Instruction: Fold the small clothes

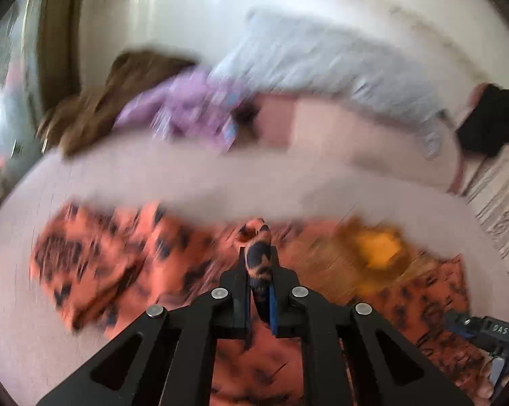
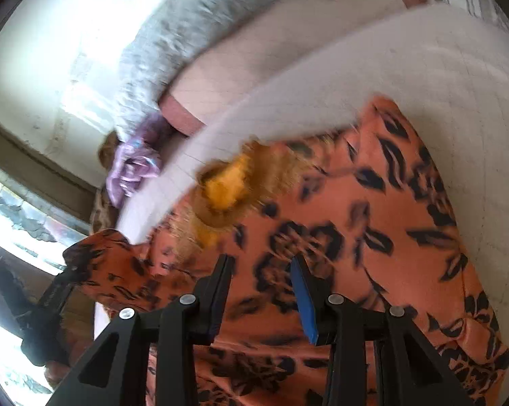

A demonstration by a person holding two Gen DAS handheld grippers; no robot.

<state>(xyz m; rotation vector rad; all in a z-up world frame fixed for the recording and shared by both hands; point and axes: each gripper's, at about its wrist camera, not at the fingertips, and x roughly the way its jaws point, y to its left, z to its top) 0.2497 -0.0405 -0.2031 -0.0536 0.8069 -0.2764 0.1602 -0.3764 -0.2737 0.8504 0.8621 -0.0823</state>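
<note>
One orange black-patterned garment (image 1: 125,257) spread over the white pad (image 1: 186,176), lower frame. Left gripper (image 1: 259,264) pinches one fold of it. Right gripper (image 2: 261,270): fingers spread, hovering over garment. Only left view shows one black item (image 1: 491,118), upper right.

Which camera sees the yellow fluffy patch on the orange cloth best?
The right wrist view. There the yellow patch sits near the middle of the picture, on the orange black-patterned garment, ahead of the open right gripper. The left wrist view shows it off to the right, more blurred, beyond the left gripper, which pinches the garment.
</note>
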